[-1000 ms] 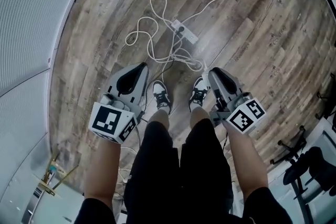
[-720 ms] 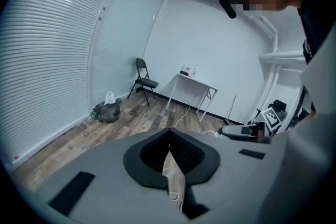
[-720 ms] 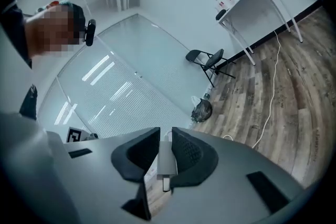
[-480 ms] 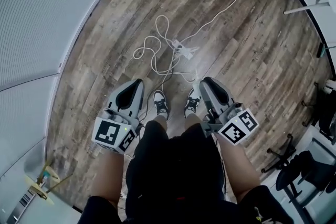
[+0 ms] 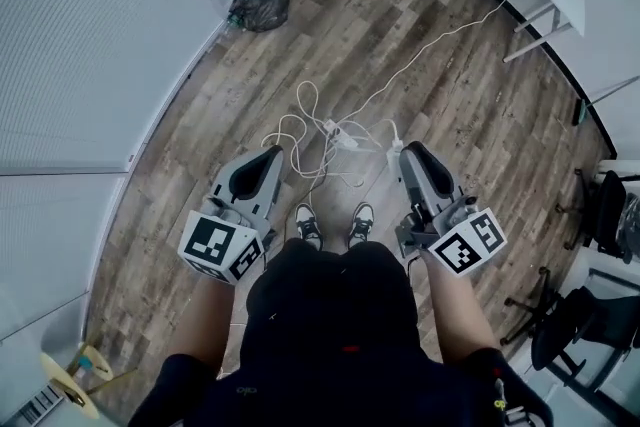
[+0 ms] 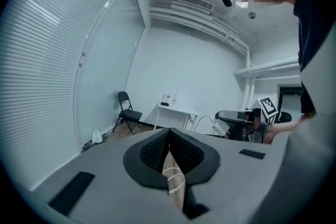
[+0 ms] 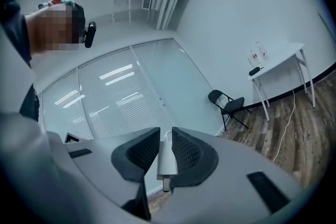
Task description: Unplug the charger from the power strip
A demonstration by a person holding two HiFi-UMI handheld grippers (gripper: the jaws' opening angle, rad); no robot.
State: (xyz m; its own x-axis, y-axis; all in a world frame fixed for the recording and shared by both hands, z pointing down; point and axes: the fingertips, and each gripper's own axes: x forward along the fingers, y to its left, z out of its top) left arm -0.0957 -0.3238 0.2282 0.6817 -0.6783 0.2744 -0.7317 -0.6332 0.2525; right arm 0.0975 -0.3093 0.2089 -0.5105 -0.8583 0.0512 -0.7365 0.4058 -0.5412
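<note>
We see the charger [image 7: 167, 159] clamped in the right gripper [image 7: 166, 132] — its two dark ribbed fingers [image 7: 186, 150] press on the small white block from either side, and a short metal-looking tab pokes out at the block's lower end. In the head view this gripper sits right of centre, held above the wood-plank floor [image 5: 480, 125], with the white block just showing at its tip. The power strip [image 5: 341, 134] lies on the floor near the middle of that frame, well apart from the charger, among loops of white cord [image 5: 300, 111]. One long cord [image 5: 440, 43] runs off toward the upper right, where a white counter [image 7: 286, 53] stands on thin legs. The left gripper [image 6: 169, 131] appears left of centre in the head view. Its own view shows us its fingers clenched tip to tip with nothing between them — only a sliver of floor and cord is visible through the slot beneath the tips. Between the two grippers, at the lower middle of the head view, we make out the person's shoes [image 5: 309, 225] side by side on the planks. A dark bag [image 5: 262, 7] rests at the upper left against the wall of blinds [image 5: 90, 35], a black folding chair [image 7: 230, 106] stands near the counter, and office chairs [image 5: 590, 320] crowd the lower right corner.
</note>
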